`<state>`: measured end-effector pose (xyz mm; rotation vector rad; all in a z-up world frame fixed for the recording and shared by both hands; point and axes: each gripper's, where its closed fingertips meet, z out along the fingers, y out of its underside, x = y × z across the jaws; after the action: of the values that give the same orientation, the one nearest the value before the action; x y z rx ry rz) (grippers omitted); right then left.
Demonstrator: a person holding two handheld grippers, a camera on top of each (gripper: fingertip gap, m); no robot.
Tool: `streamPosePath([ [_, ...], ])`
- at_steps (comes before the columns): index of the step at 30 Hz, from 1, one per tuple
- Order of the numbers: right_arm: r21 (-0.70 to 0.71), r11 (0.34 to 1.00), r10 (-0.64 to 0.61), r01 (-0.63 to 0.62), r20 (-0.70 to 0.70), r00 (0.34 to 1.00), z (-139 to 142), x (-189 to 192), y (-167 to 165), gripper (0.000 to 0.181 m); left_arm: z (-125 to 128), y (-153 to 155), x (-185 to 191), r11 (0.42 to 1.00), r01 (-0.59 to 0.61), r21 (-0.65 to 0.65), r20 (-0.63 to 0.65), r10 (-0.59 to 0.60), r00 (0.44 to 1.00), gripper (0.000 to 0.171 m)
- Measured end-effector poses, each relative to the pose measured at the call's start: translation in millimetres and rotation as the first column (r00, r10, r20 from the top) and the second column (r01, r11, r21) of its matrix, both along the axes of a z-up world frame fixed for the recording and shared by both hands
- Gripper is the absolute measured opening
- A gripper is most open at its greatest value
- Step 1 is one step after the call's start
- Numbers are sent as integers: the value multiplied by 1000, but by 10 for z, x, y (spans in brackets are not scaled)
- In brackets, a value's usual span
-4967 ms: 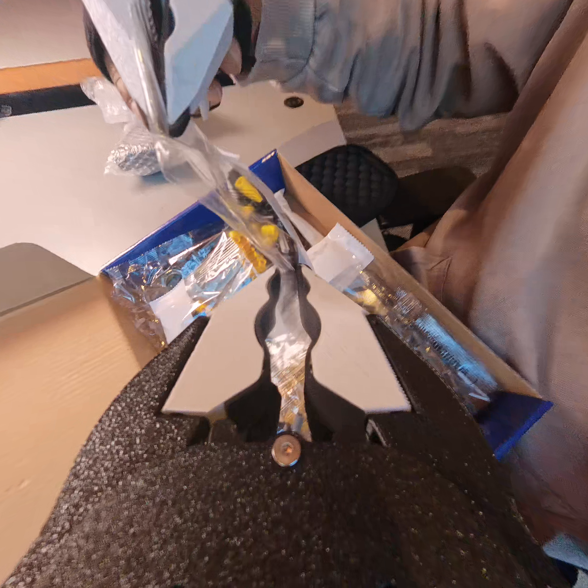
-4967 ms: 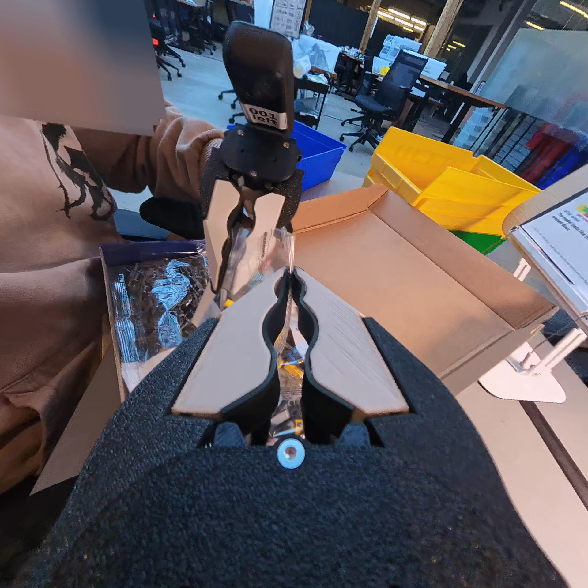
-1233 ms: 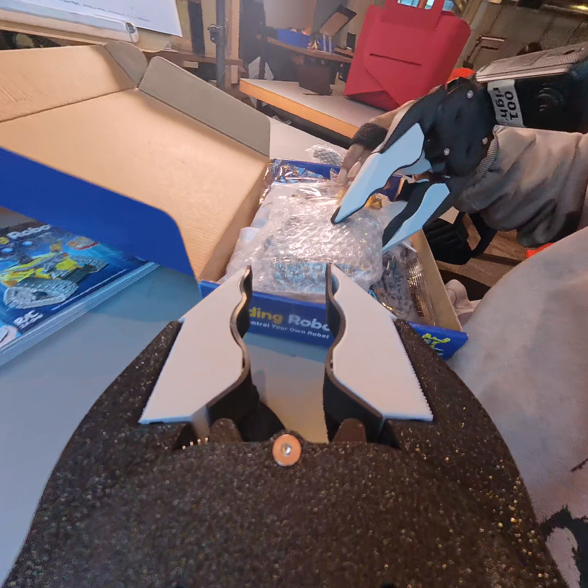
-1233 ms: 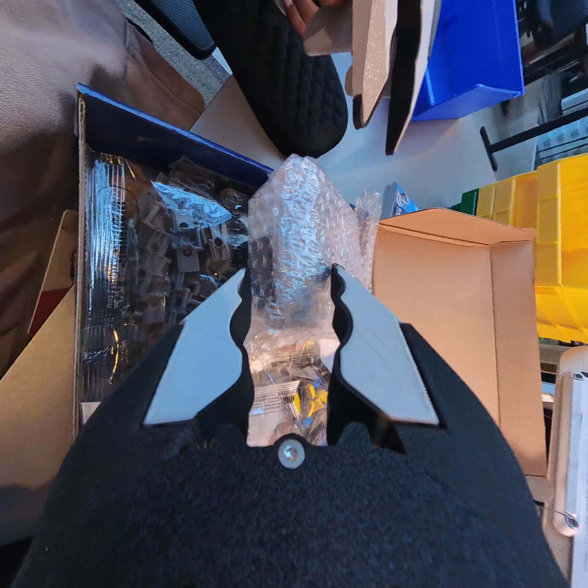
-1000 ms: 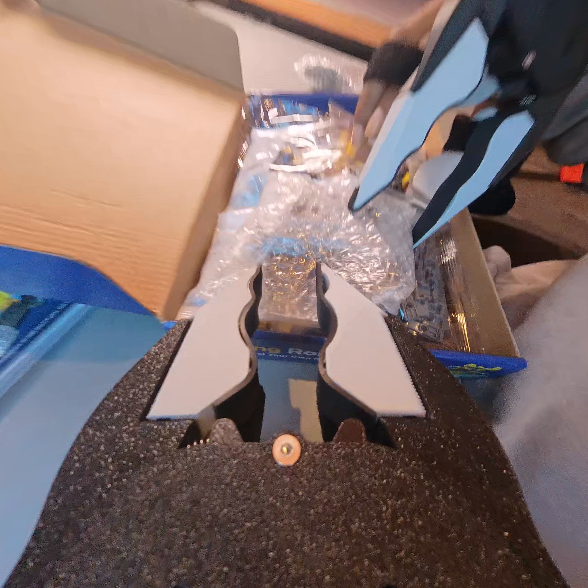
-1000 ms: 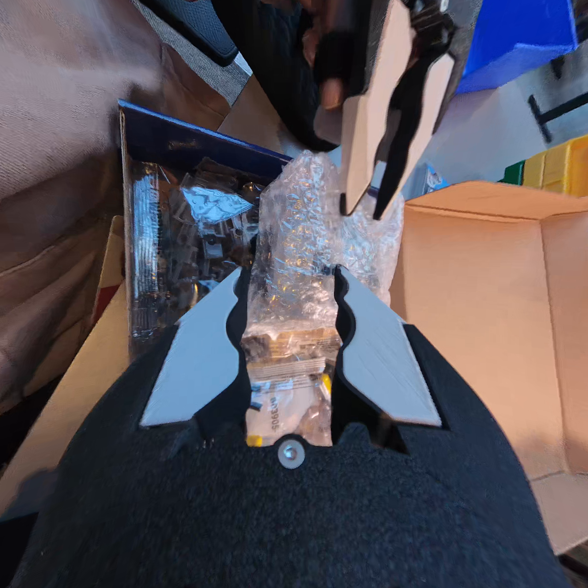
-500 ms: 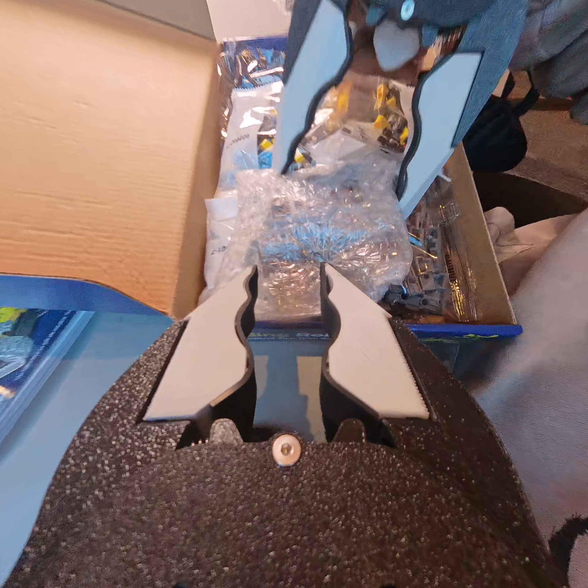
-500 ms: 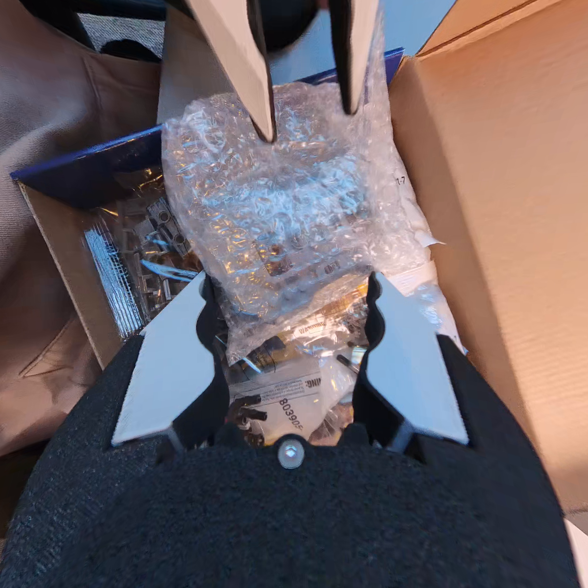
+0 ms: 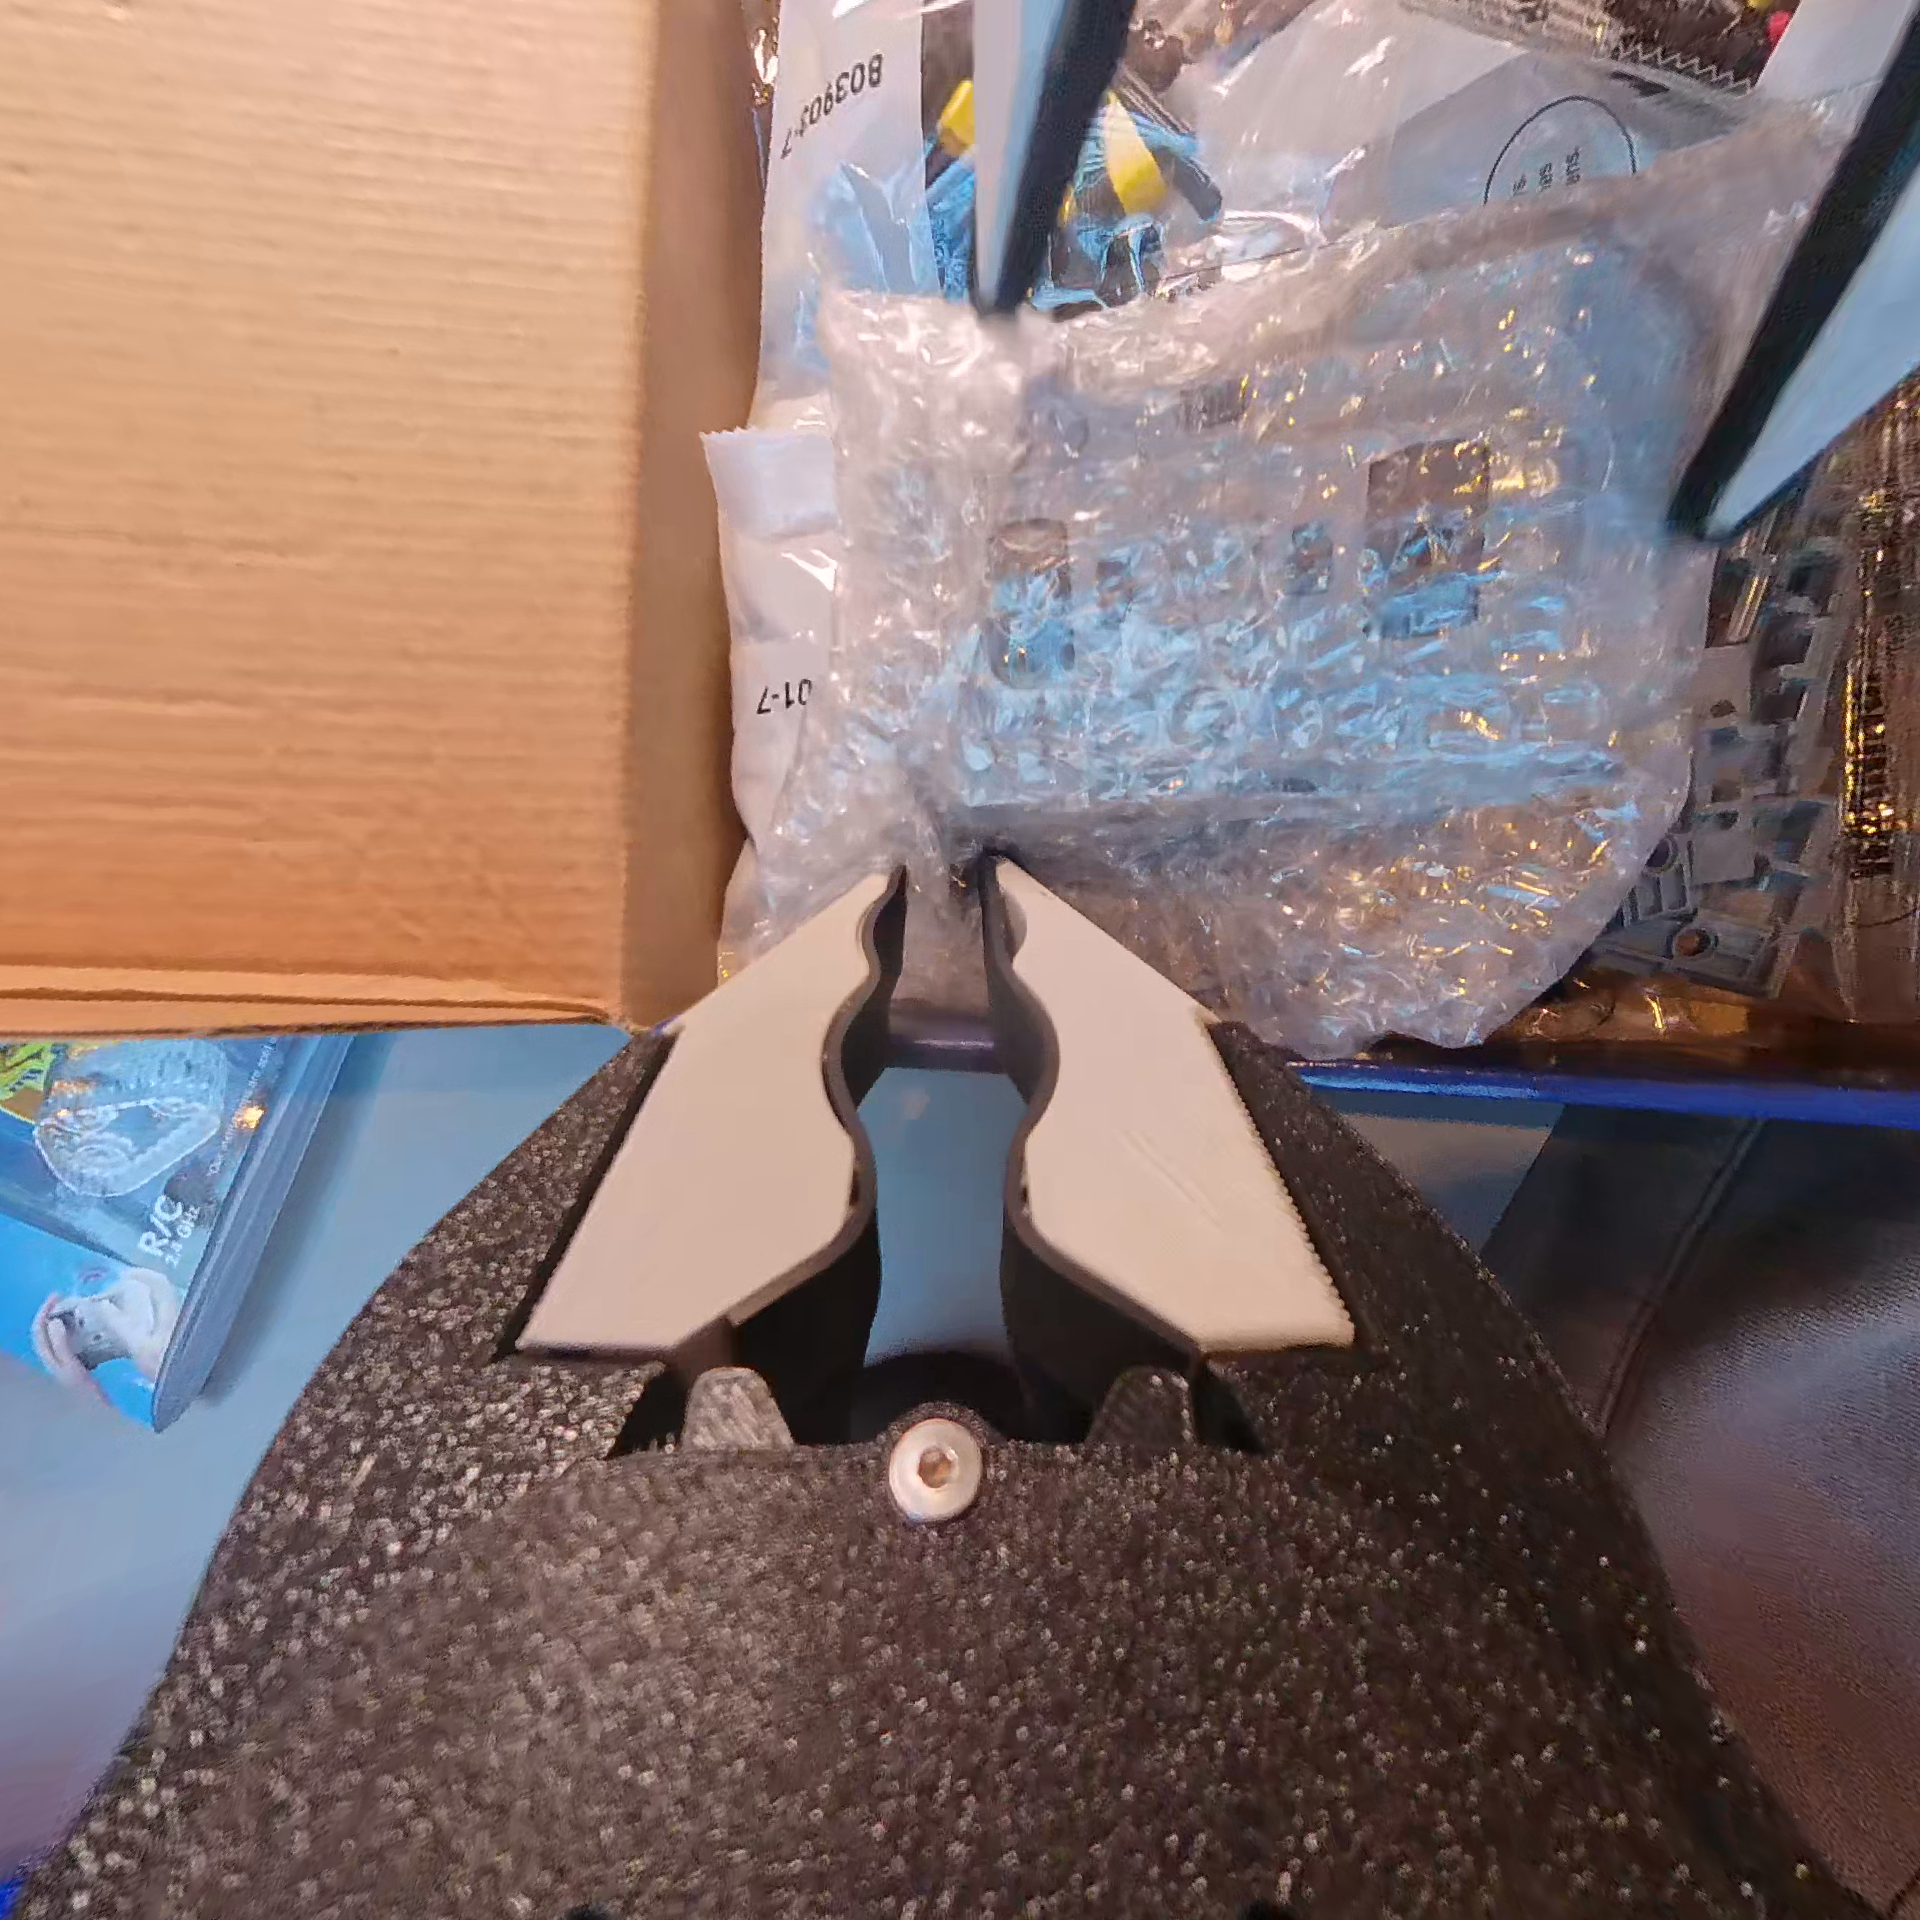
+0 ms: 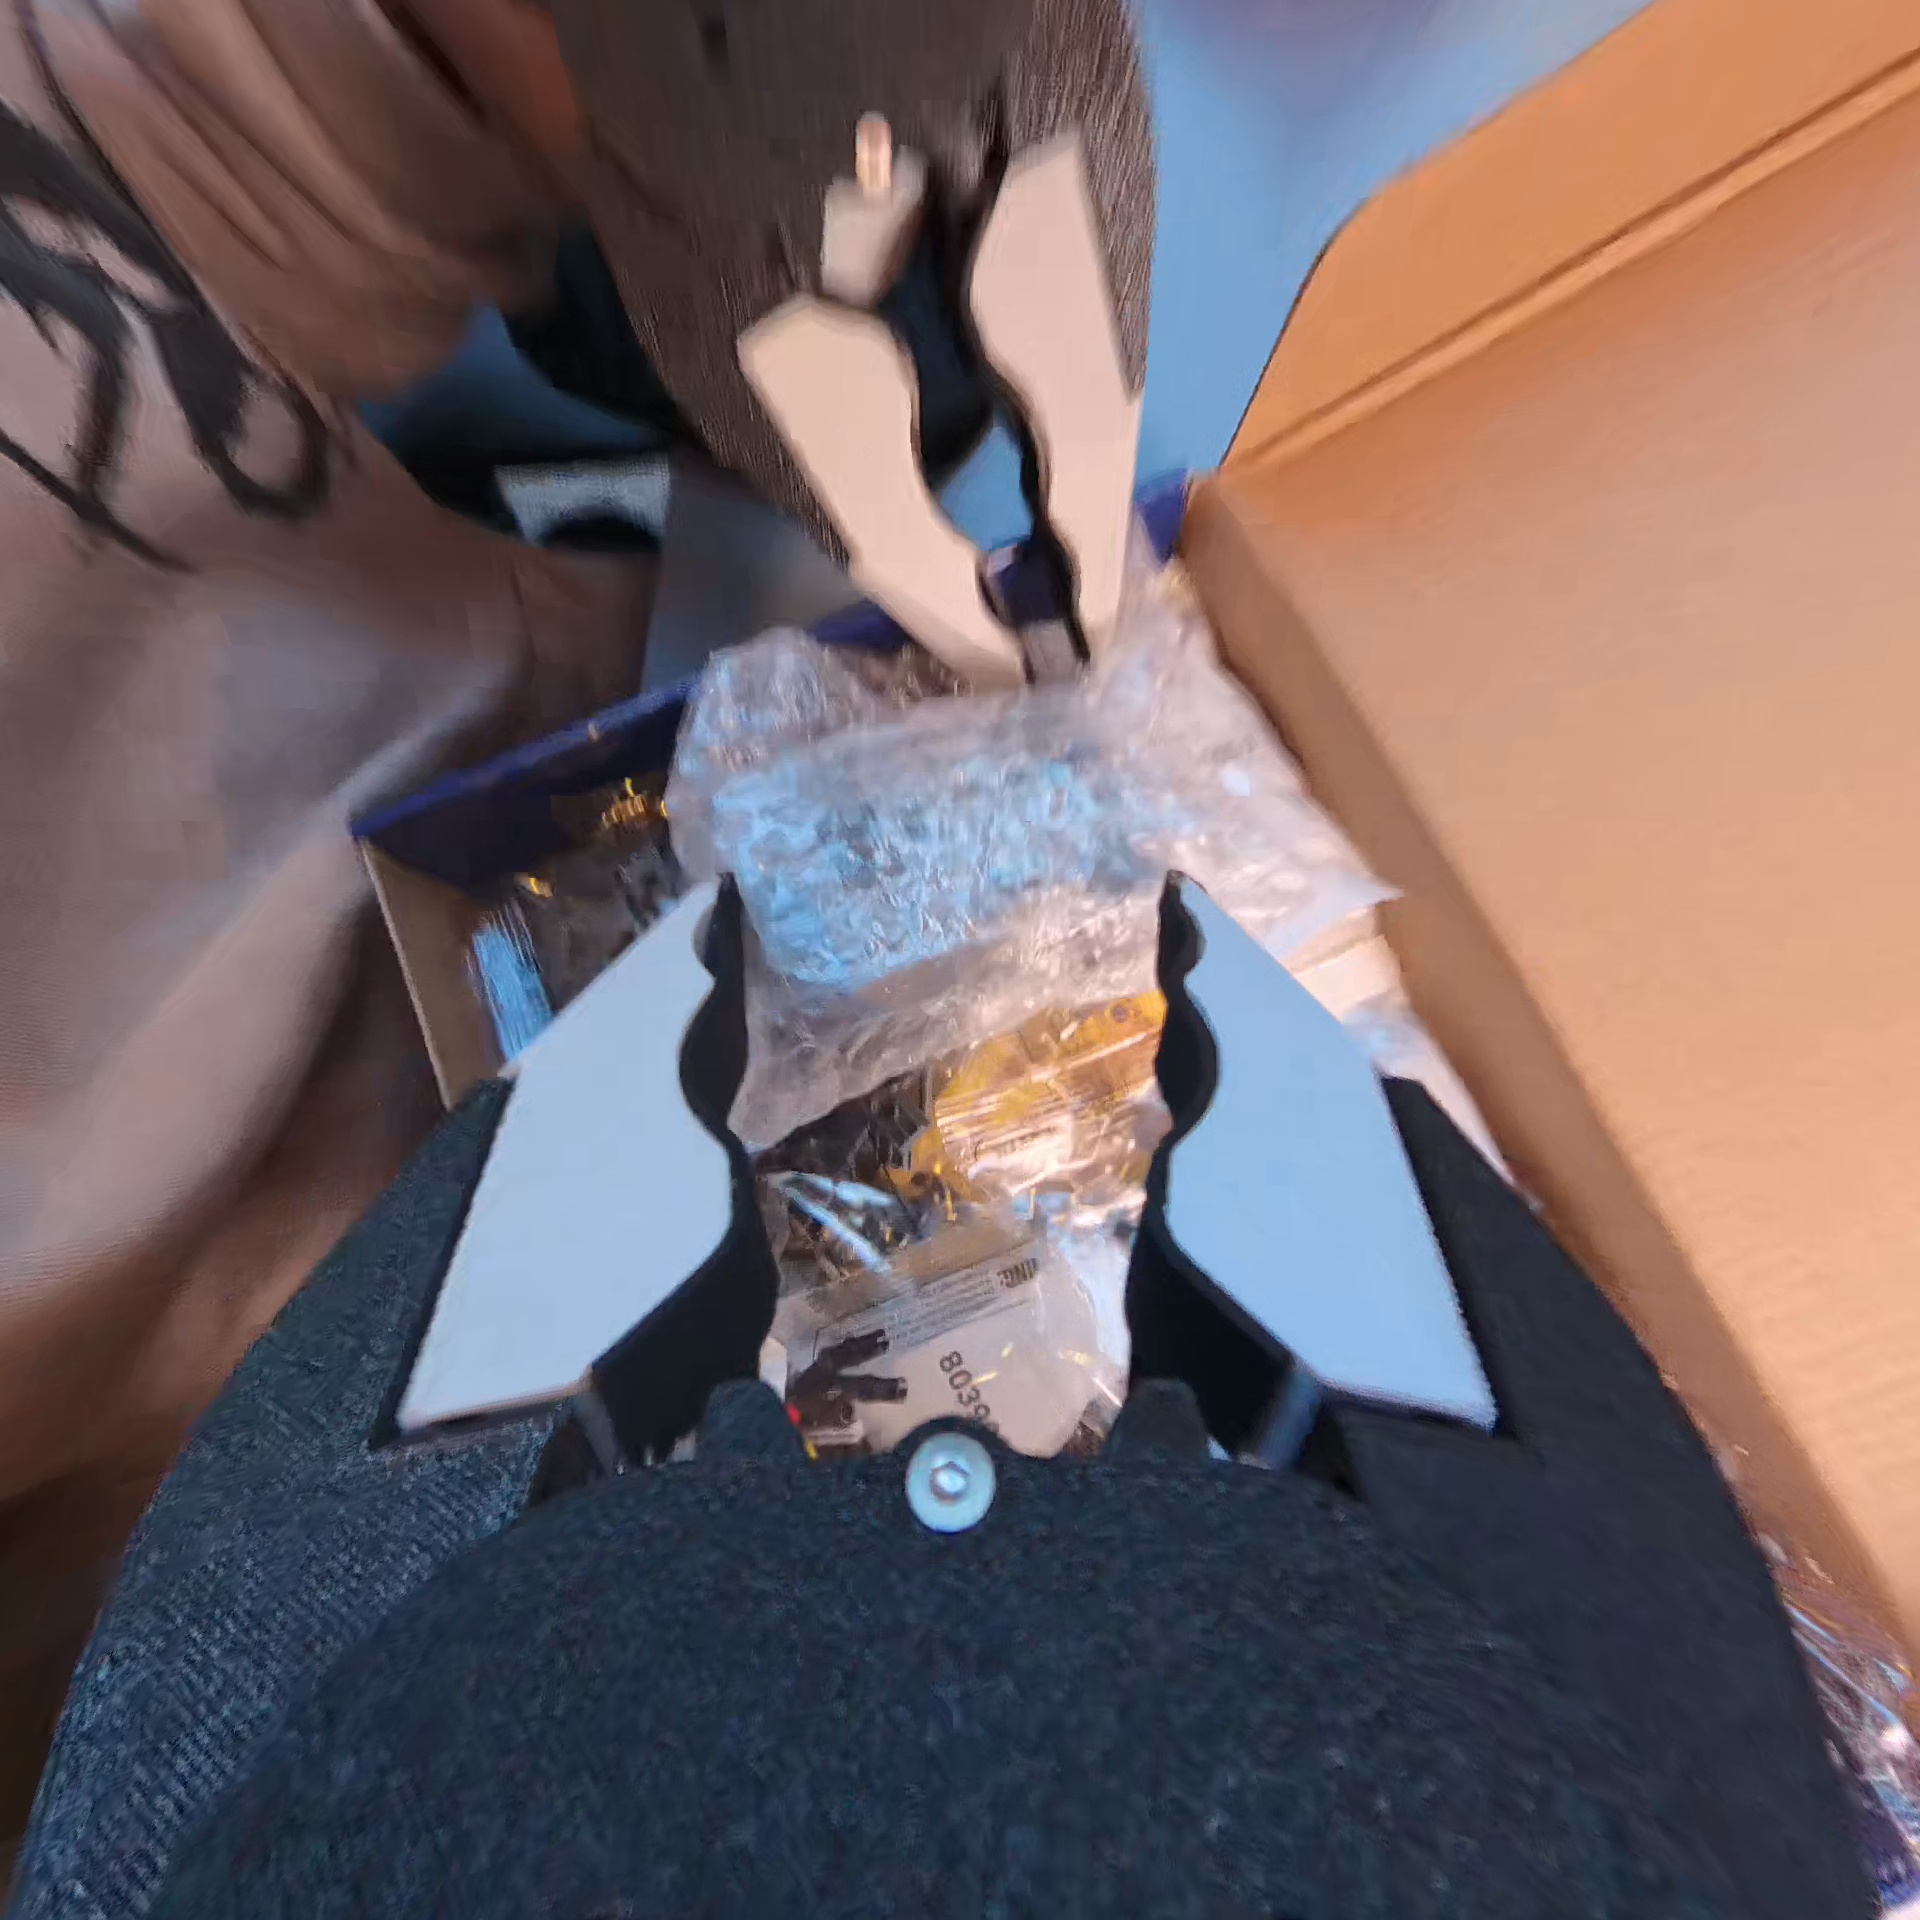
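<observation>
While pinched: bubble-wrap packet (image 9: 1247,644).

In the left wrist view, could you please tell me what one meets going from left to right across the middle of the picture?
Brown corrugated cardboard box flap → white plastic packet with a serrated edge → clear bubble-wrap bag holding a grey part → clear bag of grey plastic pieces.

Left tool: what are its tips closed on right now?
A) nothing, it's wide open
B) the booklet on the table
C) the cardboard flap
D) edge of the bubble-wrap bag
D: the left tool has its tips nearly together, pinching the near edge of the bubble-wrap bag lying in the box.
</observation>
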<state>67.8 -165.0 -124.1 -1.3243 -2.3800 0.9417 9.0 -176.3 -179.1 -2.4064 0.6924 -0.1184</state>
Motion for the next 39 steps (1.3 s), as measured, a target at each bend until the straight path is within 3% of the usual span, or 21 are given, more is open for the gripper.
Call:
streamPosePath([
  [7,-5,1000,31,-31,72,997,-152,25,-26,85,1,-13,11,1000,-4,22,36,3,999,12],
  [12,-43,999,-20,18,-57,998,-22,20,15,86,137,-3,-7,991,-13,132,77,3,997,16],
  [15,-151,981,-161,126,-250,955,408,153,318,80,465,-54,4,970,-40,240,211,-12,978,27],
  [17,-104,945,-327,310,-330,885,590,390,889,76,701,-85,-55,945,-80,317,288,-15,958,32],
  [18,-12,907,-397,421,-362,843,597,582,1266,74,793,-104,-95,933,-98,347,315,-18,949,34],
  [20,236,764,-505,600,-360,784,436,1135,2029,73,898,-137,-167,914,-124,388,351,-22,936,36],
  [22,457,597,-598,659,-294,746,138,1791,2627,78,908,-151,-222,904,-144,401,366,-14,931,37],
  [24,482,547,-687,685,-209,696,-191,2210,2838,86,860,-151,-241,904,-158,396,376,-3,927,39],
  [27,426,537,-738,728,-180,650,-583,2275,2799,85,789,-124,-189,908,-163,386,401,-6,916,40],
  [28,510,485,-731,710,-209,650,-661,2307,2862,73,774,-112,-168,911,-160,380,403,-7,915,41],
  [30,725,309,-651,616,-311,692,-605,2400,3049,10,787,-99,-150,911,-155,382,386,-5,922,42],
  [31,744,274,-630,609,-340,698,-552,2385,3072,4,821,-104,-144,908,-147,392,372,-10,928,42],
  [33,679,318,-643,662,-358,677,-403,2308,3044,2,921,-118,-139,898,-133,420,352,-26,936,41],
  [35,623,359,-619,695,-399,677,-20,2177,2969,1,1012,-112,-133,892,-124,434,350,-40,936,40],
  [37,525,461,-605,715,-404,686,386,1963,2753,1,1083,-82,-92,889,-111,444,360,-64,931,39],
  [39,341,612,-592,713,-400,699,779,1667,2402,2,1145,-37,-8,886,-92,455,374,-96,922,39],
])
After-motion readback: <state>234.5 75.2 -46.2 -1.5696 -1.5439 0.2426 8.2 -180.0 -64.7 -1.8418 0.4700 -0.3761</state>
